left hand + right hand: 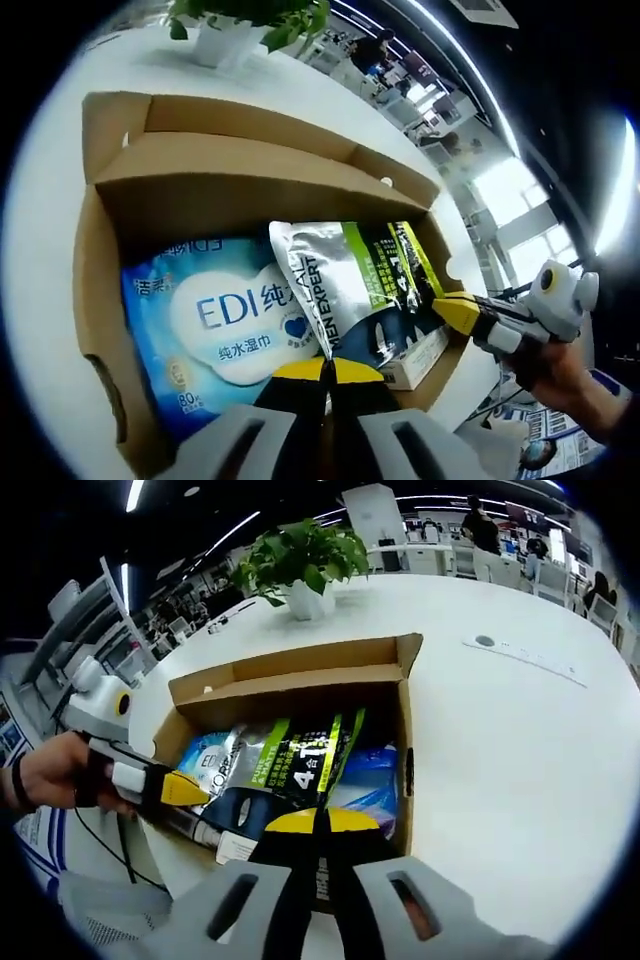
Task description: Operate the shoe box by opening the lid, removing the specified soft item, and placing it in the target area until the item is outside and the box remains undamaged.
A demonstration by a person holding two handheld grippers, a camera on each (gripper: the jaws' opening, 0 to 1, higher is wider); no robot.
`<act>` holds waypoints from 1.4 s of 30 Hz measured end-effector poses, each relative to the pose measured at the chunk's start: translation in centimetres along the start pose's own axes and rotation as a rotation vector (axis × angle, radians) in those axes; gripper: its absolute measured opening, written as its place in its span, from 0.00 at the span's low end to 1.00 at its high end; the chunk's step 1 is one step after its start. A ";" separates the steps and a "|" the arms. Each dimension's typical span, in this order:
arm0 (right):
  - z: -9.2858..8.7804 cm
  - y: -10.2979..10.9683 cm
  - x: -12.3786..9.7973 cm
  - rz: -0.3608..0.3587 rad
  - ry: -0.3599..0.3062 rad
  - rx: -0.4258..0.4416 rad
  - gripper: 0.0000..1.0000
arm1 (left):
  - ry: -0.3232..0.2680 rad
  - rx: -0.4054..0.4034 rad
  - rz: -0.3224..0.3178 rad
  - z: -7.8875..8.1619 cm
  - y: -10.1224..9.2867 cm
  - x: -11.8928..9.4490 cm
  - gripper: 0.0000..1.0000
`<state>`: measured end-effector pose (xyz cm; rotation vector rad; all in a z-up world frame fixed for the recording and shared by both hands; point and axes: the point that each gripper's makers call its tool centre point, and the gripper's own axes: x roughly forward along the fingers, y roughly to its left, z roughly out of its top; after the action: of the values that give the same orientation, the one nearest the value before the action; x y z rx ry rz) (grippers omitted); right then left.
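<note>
With my right gripper (318, 825) clamped on the silver pouch (290, 765), it stretches toward 12 o'clock; left gripper (325, 372) shut, nearby.

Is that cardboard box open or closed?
Open: the box has its flaps folded back, showing the silver pouch and blue wipes pack inside.
</note>
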<state>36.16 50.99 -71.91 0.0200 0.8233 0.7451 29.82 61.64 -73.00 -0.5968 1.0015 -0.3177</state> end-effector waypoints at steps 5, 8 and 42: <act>0.5 0.3 -0.6 0.009 -0.022 0.004 0.00 | -0.022 0.008 0.000 0.4 -0.5 -0.6 0.00; 0.6 0.4 -0.9 0.012 -0.028 0.001 0.00 | -0.031 0.016 -0.002 0.5 -0.9 -1.0 0.00; 1.7 -3.0 -7.3 -0.042 -0.157 0.050 0.00 | -0.045 0.130 -0.063 2.2 -7.6 -0.4 0.00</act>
<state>35.85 44.77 -66.83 0.1044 0.6902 0.6739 31.64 56.53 -67.25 -0.5164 0.9129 -0.4200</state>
